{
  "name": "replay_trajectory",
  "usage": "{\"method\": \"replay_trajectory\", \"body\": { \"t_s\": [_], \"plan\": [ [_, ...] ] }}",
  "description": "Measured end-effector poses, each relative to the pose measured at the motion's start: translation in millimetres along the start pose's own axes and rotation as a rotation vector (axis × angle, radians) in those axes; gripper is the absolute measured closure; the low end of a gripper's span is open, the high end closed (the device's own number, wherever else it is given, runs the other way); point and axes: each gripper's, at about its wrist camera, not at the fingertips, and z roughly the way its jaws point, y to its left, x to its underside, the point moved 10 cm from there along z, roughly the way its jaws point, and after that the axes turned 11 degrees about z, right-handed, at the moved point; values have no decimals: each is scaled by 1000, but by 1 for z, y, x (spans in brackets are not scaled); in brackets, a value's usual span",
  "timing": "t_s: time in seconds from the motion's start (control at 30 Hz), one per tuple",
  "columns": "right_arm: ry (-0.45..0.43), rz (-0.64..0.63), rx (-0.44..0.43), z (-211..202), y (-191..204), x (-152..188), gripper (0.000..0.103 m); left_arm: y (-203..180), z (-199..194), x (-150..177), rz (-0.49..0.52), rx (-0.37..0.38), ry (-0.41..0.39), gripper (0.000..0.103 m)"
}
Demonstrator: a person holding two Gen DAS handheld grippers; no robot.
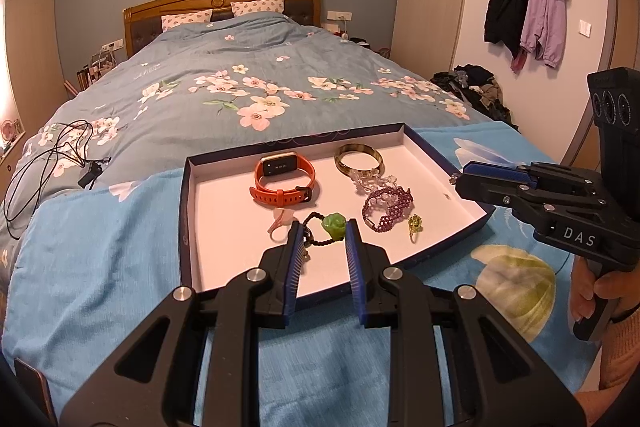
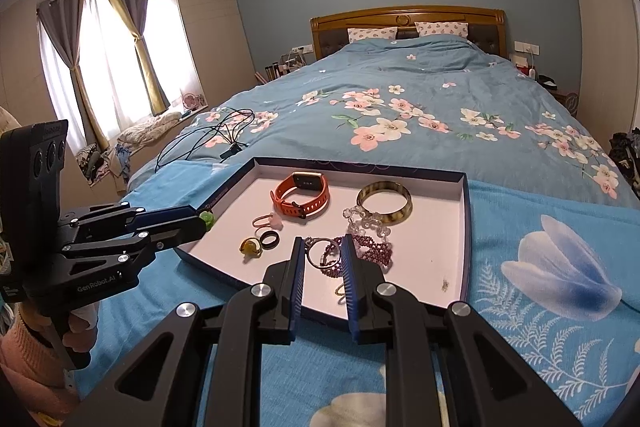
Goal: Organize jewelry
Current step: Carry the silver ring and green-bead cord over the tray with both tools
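Currently both tongs reach over the near rim of a shallow navy-edged box lid [image 1: 188, 211] lying on a blue floral blanket [image 1: 100, 247] at the foot of the bed [image 1: 248, 67]. Left tongs [image 1: 322, 231] level, fingers spread, a green carved-flower pendant [image 1: 334, 225] on a dark beaded cord between the tips; whether the pads touch it, cannot tell. Right tongs [image 2: 323, 247] also spread, tips flanking a silver ring [image 2: 320, 253] and the edge of a purple beaded bracelet [image 2: 370, 251], not closed on either. Lid walls low all round; white floor bare along its left side and far right corner. Inside: orange smartwatch [image 2: 302, 197] toward the back, horn-coloured bangle [image 2: 384, 202] beside it, clear crystal bracelet [image 2: 366, 221] touching the bangle, pink ring [image 2: 269, 221], black ring [image 2: 269, 239] and amber-stone ring [image 2: 251, 247] just beside each other front-left. Black cable [image 2: 208, 139] lies on the duvet, well apart from the lid.
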Motion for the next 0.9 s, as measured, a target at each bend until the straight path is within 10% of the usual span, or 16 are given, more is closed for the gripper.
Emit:
{"method": "replay_trajectory", "body": {
  "t_s": [0.9],
  "plan": [
    [10, 8, 27, 21, -13, -11, 87, 10, 22, -6, -4, -28, 19, 81]
  ]
}}
